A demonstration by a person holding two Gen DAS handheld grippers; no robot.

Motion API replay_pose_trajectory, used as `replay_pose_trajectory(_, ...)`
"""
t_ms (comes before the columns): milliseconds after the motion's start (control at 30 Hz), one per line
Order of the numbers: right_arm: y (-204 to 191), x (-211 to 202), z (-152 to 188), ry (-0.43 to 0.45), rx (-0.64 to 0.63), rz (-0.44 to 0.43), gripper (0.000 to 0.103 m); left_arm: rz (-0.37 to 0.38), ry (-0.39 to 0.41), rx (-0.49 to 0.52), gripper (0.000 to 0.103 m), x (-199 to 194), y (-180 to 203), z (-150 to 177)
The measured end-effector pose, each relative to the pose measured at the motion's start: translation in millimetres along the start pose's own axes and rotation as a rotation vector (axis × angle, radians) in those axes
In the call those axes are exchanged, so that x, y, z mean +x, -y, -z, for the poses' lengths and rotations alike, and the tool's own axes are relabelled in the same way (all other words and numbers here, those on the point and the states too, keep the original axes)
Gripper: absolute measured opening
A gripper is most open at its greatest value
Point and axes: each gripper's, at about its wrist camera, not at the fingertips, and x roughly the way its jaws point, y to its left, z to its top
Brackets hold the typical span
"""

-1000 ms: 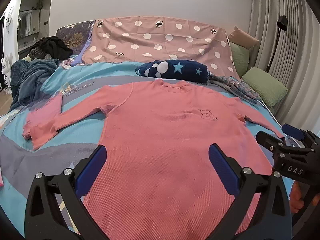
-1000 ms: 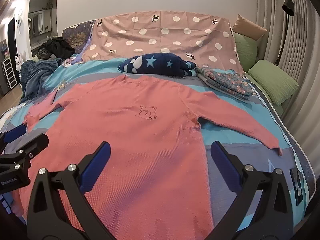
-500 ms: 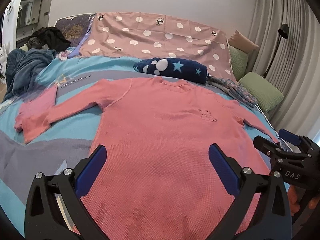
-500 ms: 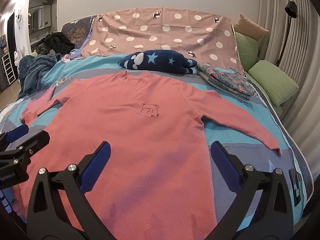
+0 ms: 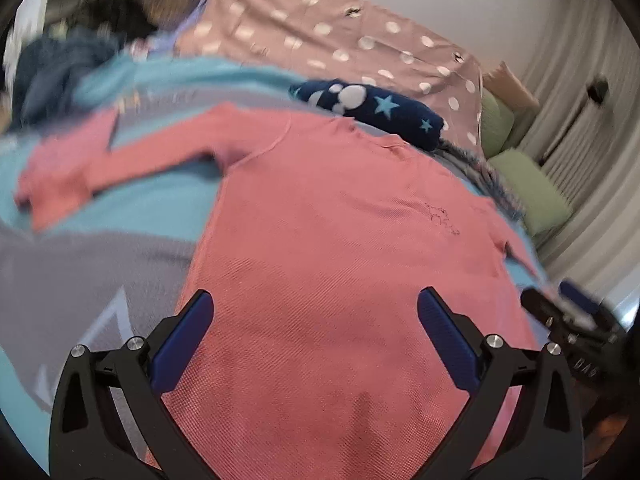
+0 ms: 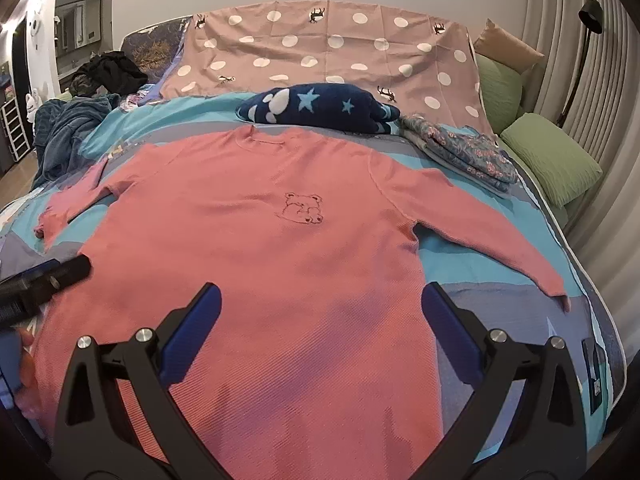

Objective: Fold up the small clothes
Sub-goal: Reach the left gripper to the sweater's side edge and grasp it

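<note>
Left tool [image 5: 314, 334] now tilted; shirt [image 6: 256, 248] flat.

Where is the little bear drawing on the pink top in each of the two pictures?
Left wrist view: the bear drawing sits right of centre, blurred, on the pink top.
Right wrist view: the drawing sits near the middle, sharp.
Shared landmark: the navy star blanket just beyond the collar.
</note>
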Motion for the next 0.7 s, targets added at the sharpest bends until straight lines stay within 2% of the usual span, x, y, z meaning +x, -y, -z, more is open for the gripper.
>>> replay_pose_trajectory(133, 2.2, 7.2, -2.2, -0.012, 0.004, 0.007, 0.101, -0.042, 0.029, -0.146, 0.102, -0.1, -53.8, -13.0)
replay_pose_trajectory(267, 2.4, 17.4, -4.1, -0.029, 0.005, 0.009, 0.101, -0.036, 0.03, -0.375, 0.102, 2.8, -131.7, -24.9)
replay_pose_trajectory(300, 1.7, 20.3, -5.1, -0.035, 0.003, 0.008, 0.101, -0.037, 0.021, -0.472, 0.101, 6.9, -161.8, -27.2)
replay_pose_trajectory(367, 0.7, 23.4, -6.7, -0.037, -0.005, 0.009, 0.101, -0.02, 0.02, -0.616, 0.092, 11.8, -205.0, -25.9)
replay_pose_trajectory(400, -1.1, 24.9, -9.1, -0.033, -0.017, 0.013, 0.101, -0.014, 0.026, -0.7, 0.083, 14.0, -230.0, -25.3)
replay_pose_trajectory(433, -3.0, 25.7, -11.6, -0.029, -0.028, 0.02, 0.101, -0.029, 0.036, -0.763, 0.08, 14.8, -251.2, -26.3)
replay_pose_trajectory(533, -8.6, 24.7, -21.7, -0.004, -0.053, 0.038, 0.101, -0.112, 0.062, -0.822, 0.078, 15.4, -286.7, -34.4)
replay_pose_trajectory(700, -16.9, 23.2, -29.6, 0.024, -0.069, 0.043, 0.101, -0.196, 0.066, -0.953, 0.078, 33.0, -330.6, -40.2)
